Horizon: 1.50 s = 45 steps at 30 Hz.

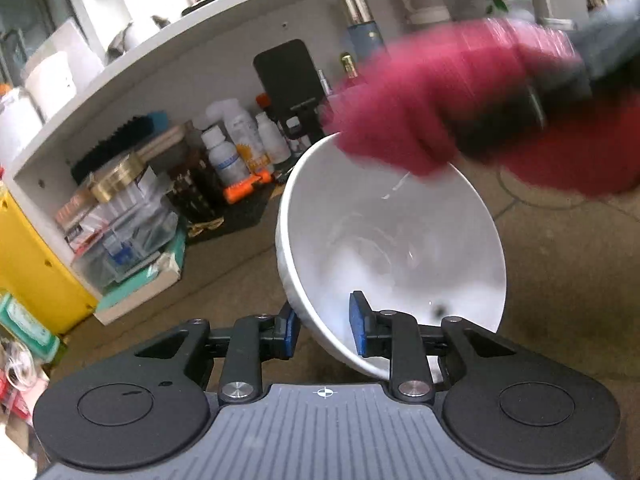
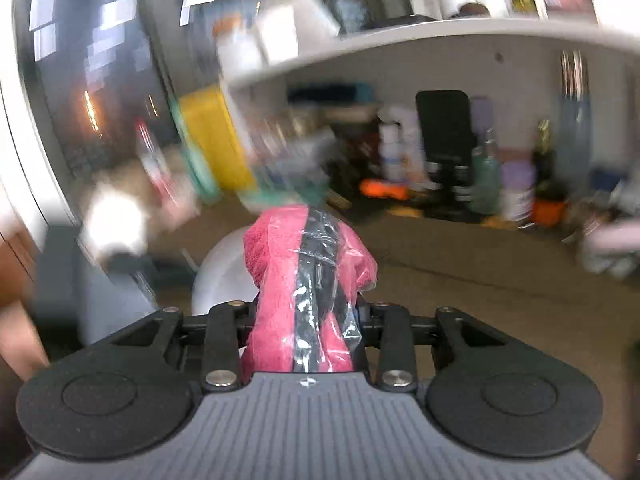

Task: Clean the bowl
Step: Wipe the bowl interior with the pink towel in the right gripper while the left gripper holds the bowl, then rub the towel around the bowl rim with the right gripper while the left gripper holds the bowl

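At far left we see a yellow plastic cabinet (image 1: pixel 28 248), then a long white shelf (image 1: pixel 168 40) over stacked clear plastic boxes (image 1: pixel 124 232) and a cluster of white plastic bottles (image 1: pixel 240 144), with a black rectangular stand (image 1: pixel 290 76) behind them.

Centre frame, our left tongs (image 1: pixel 325 330) grip the near rim of a glossy white ceramic bowl (image 1: pixel 392 240): 1 blue pad (image 1: pixel 289 330) sits outside the wall and the other blue pad (image 1: pixel 359 328) inside it. The bowl is tilted, its opening turned toward the camera, above the brown mottled counter (image 1: pixel 568 280). A small dark speck shows inside the bowl near the lower rim.

To the right, a blurred crimson terry cloth (image 1: pixel 420 104) touches the bowl's far rim.

In the right wrist view, which is heavily blurred, our right tongs (image 2: pixel 308 320) are closed on that same crimson cloth (image 2: pixel 280 280), which is wrapped partly in clear plastic film (image 2: pixel 352 264) over a dark strip; the fingertips themselves are hidden by it. The white bowl (image 2: pixel 224 272) appears just beyond and left of the cloth. A bare forearm (image 2: pixel 16 320) shows at the left edge.
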{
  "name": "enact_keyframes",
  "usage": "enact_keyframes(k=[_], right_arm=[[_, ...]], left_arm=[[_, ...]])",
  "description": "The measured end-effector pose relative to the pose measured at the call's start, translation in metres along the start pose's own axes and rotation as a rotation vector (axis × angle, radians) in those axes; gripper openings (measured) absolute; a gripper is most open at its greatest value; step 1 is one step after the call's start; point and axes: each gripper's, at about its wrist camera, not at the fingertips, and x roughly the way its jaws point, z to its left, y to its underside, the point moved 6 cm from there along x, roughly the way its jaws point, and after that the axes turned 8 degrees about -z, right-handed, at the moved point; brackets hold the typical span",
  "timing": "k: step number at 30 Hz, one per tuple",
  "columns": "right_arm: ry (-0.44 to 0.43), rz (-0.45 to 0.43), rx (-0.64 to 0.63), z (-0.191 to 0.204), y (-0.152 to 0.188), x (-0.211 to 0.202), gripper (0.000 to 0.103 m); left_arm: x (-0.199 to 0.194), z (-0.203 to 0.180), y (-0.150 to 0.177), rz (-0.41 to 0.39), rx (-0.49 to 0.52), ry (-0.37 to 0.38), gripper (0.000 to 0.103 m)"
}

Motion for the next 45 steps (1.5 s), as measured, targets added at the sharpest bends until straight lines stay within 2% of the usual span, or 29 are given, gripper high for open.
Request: enact_keyframes(k=[2, 3, 5, 6, 8, 9, 10, 11, 12, 13, 15, 19, 21, 23, 25, 26, 27, 28, 31, 32, 34, 36, 38, 39, 41, 42, 43, 45], right_arm=[[0.069, 0.059, -0.088, -0.01, 0.019, -0.001, 0.037], [0.064, 0.069, -0.081, -0.013, 0.024, 0.003, 0.037], [0.049, 0.074, -0.033, -0.042, 0.042, -0.014, 0.038], [0.045, 0.071, -0.02, -0.056, 0.049, -0.027, 0.038], [0.044, 0.067, -0.003, -0.079, 0.059, -0.048, 0.038], [0.05, 0.067, -0.005, -0.085, 0.059, -0.052, 0.038], [0.055, 0.065, -0.005, -0.079, 0.055, -0.038, 0.038], [0.063, 0.06, -0.015, -0.077, 0.053, -0.04, 0.037], [0.075, 0.053, -0.031, -0.084, 0.056, -0.06, 0.037], [0.096, 0.045, -0.081, -0.082, 0.055, -0.068, 0.037], [0.15, 0.029, -0.236, -0.059, 0.043, -0.066, 0.037], [0.273, 0.036, -0.658, -0.006, 0.017, -0.054, 0.035], [0.372, 0.097, -0.905, -0.005, 0.023, -0.049, 0.035], [0.389, 0.171, -1.018, 0.014, 0.018, -0.014, 0.035], [0.307, 0.242, -1.002, -0.008, 0.036, -0.039, 0.035], [0.26, 0.274, -0.984, -0.019, 0.045, -0.053, 0.032], [0.235, 0.279, -0.963, -0.026, 0.05, -0.065, 0.028], [0.223, 0.267, -0.94, -0.03, 0.052, -0.076, 0.029], [0.057, 0.207, -0.65, -0.058, 0.044, -0.124, 0.029], [0.075, 0.166, -0.607, -0.069, 0.039, -0.133, 0.029], [0.205, 0.101, -0.652, -0.092, 0.03, -0.141, 0.031], [0.337, 0.082, -0.759, -0.126, 0.026, -0.16, 0.031], [0.417, 0.088, -0.875, -0.136, 0.018, -0.155, 0.031], [0.442, 0.104, -0.946, -0.131, 0.012, -0.138, 0.031], [0.435, 0.143, -1.055, -0.135, 0.019, -0.132, 0.031], [0.419, 0.166, -1.096, -0.114, 0.014, -0.107, 0.031], [0.384, 0.183, -1.1, -0.099, 0.011, -0.092, 0.029], [0.268, 0.199, -1.027, -0.096, 0.018, -0.1, 0.029]], left_arm=[[0.002, 0.002, 0.001, 0.006, -0.05, 0.001, 0.043], [0.003, 0.003, 0.002, 0.009, -0.091, 0.0, 0.048], [0.008, 0.003, 0.007, 0.026, -0.212, -0.021, 0.068], [0.011, 0.002, 0.01, 0.034, -0.262, -0.033, 0.071], [0.015, 0.001, 0.014, 0.044, -0.339, -0.04, 0.085], [0.017, -0.002, 0.017, 0.039, -0.409, -0.049, 0.088], [0.018, -0.004, 0.019, 0.034, -0.459, -0.059, 0.087], [0.018, -0.007, 0.018, 0.027, -0.465, -0.071, 0.073], [0.019, -0.009, 0.016, 0.016, -0.462, -0.075, 0.06], [0.019, -0.011, 0.013, 0.002, -0.456, -0.064, 0.04], [0.019, -0.009, 0.007, 0.0, -0.445, -0.037, 0.036], [0.022, -0.003, 0.003, 0.005, -0.397, 0.002, 0.033], [0.021, -0.004, 0.0, 0.006, -0.351, -0.014, 0.032], [0.022, -0.004, -0.003, 0.003, -0.306, -0.035, 0.031], [0.023, 0.0, -0.007, 0.002, -0.261, -0.056, 0.031], [0.024, 0.002, -0.008, 0.005, -0.249, -0.058, 0.03], [0.028, 0.006, -0.011, 0.012, -0.233, -0.059, 0.03], [0.03, 0.01, -0.012, 0.018, -0.223, -0.061, 0.029], [0.037, 0.016, -0.019, 0.025, -0.171, -0.087, 0.025], [0.038, 0.018, -0.022, 0.025, -0.152, -0.094, 0.021], [0.037, 0.019, -0.029, 0.028, -0.102, -0.093, 0.019], [0.035, 0.015, -0.029, 0.035, -0.056, -0.088, 0.02], [0.032, 0.012, -0.028, 0.038, -0.038, -0.081, 0.02], [0.03, 0.011, -0.027, 0.039, -0.036, -0.078, 0.02], [0.03, 0.012, -0.025, 0.041, -0.05, -0.075, 0.021], [0.03, 0.014, -0.025, 0.042, -0.059, -0.074, 0.021], [0.03, 0.014, -0.025, 0.042, -0.058, -0.076, 0.021], [0.032, 0.016, -0.027, 0.044, -0.045, -0.076, 0.021]])
